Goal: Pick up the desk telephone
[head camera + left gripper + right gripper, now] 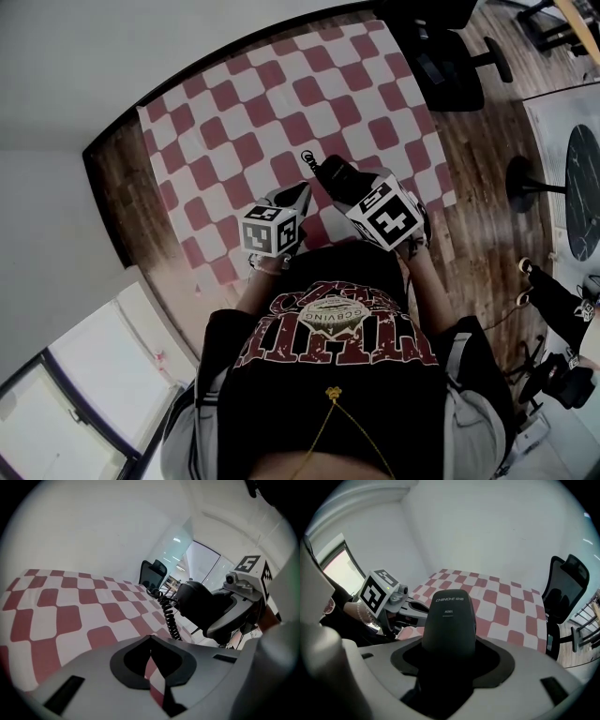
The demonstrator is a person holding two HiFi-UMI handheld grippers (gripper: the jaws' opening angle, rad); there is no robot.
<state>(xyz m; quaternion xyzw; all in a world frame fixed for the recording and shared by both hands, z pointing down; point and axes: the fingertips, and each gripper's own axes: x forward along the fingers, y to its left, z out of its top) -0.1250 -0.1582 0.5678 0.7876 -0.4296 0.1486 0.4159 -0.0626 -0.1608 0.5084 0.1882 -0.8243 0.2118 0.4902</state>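
Well, my left gripper [150, 639] hangs empty, jaws all but together, low over the checked cloth [56, 616]. Beside it, the desk telephone [449, 616] is up off the cloth, its coiled cord [168, 616] dangling. My right gripper [449, 644] is clamped across its black body. I judge the pick-up made; next I need a steady squeeze and a lift clear of the cord.

Soft even light; fisheye warp, dark corners, blurred foreground.
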